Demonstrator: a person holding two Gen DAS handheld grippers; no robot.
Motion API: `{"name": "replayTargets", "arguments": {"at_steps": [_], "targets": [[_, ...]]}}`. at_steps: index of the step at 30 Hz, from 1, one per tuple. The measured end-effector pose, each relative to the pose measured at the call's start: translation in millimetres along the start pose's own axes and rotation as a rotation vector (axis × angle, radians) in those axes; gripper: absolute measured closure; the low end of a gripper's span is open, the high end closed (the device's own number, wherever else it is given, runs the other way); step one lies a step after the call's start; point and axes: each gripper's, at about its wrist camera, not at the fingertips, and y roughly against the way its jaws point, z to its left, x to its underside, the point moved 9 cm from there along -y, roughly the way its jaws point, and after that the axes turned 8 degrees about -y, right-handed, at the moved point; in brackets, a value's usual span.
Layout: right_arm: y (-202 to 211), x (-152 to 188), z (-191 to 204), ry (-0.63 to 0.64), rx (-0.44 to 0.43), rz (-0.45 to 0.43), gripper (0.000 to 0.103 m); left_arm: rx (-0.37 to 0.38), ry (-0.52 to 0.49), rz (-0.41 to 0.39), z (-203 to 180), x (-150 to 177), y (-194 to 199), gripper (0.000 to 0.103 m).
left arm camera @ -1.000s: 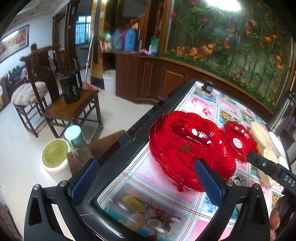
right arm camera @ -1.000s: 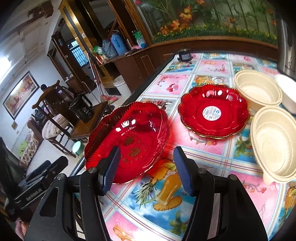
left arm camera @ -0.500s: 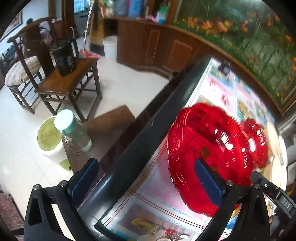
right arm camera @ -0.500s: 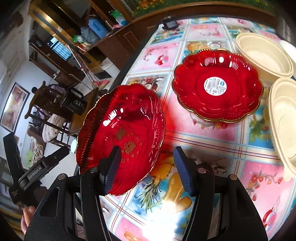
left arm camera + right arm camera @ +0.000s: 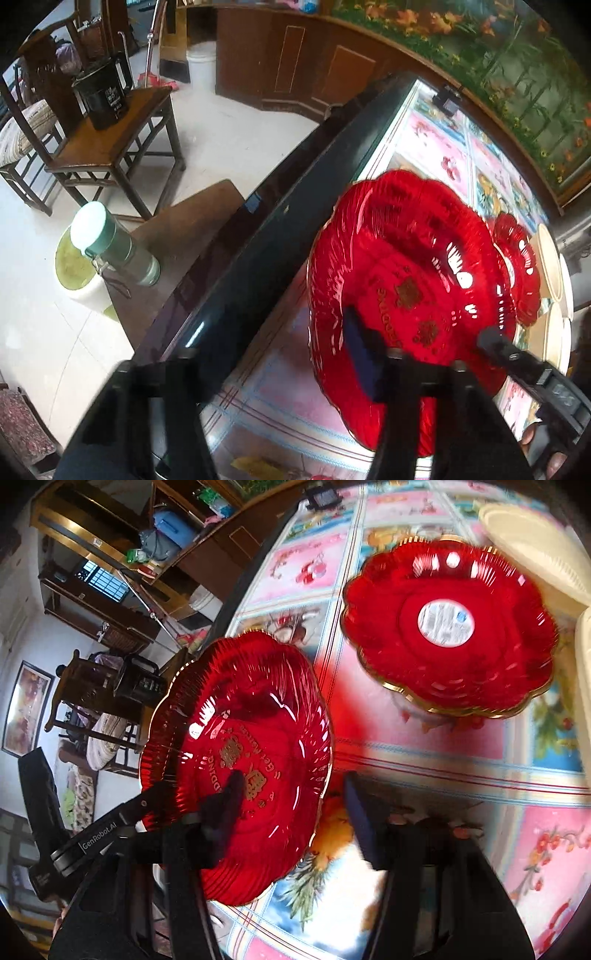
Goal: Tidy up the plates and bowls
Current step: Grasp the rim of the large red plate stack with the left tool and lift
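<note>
left gripper (image 5: 266, 354): your jaws are wide apart. The right finger sits in front of the big plate's near rim. The left finger's tip is lost in dark blur, over the table's dark edge. It pinches nothing.
right gripper (image 5: 291, 812): your jaws are wide apart and straddle the big plate's near-right rim. The left finger (image 5: 225, 812) shows through the red plastic, the right pad is over the tablecloth. Can't tell if either one touches the rim.
big red plate (image 5: 236, 760): scalloped, gold lettering in the centre, tilted. It's straight ahead of your right gripper, off to its left side. In the left wrist view (image 5: 406, 295) it's ahead-right of your left gripper.
second red plate (image 5: 448, 627): flat on the tablecloth, white sticker in the middle, ahead and right of your right gripper, apart from the big plate.
cream bowls (image 5: 552, 269): beyond the second plate, far right of your left gripper; also top right in the right view (image 5: 535, 550).
table (image 5: 424, 775): fruit-print cloth, dark edge (image 5: 258, 258) on your left.
floor side: thermos (image 5: 114, 251) on a low stool, left-ahead of your left gripper; black kettle (image 5: 105, 98) on a wooden side table further out.
</note>
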Motion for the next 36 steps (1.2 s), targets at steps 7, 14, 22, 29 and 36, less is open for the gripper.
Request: {"name": "replayTargets", "arguments": {"at_steps": [7, 14, 22, 29, 36], "targets": [[-16.8, 0.3, -9.7, -0.071, -0.025, 0.029, 0.094, 0.019, -0.031, -0.023, -8.7, -4.6, 1.0, 0.088], [-15.3, -0.3, -7.2, -0.026, 0.008, -0.021, 0.095, -0.008, -0.098, -0.048, -16.9, -2.7, 5.8, 0.095], [0.0, 22.5, 2.5, 0.057, 0.004, -0.023, 0.095, -0.046, -0.145, -0.084, -6.8, 18.5, 37.9, 0.095], [-3.1, 59.2, 11.1, 0.095, -0.018, 0.038, 0.095, -0.082, -0.13, -0.058, 18.3, 52.4, 46.4, 0.095], [-14.5, 66.2, 15.6, 0.11, -0.059, 0.09, 0.089, -0.101, -0.088, -0.036, 26.9, 60.4, 34.2, 0.086]]}}
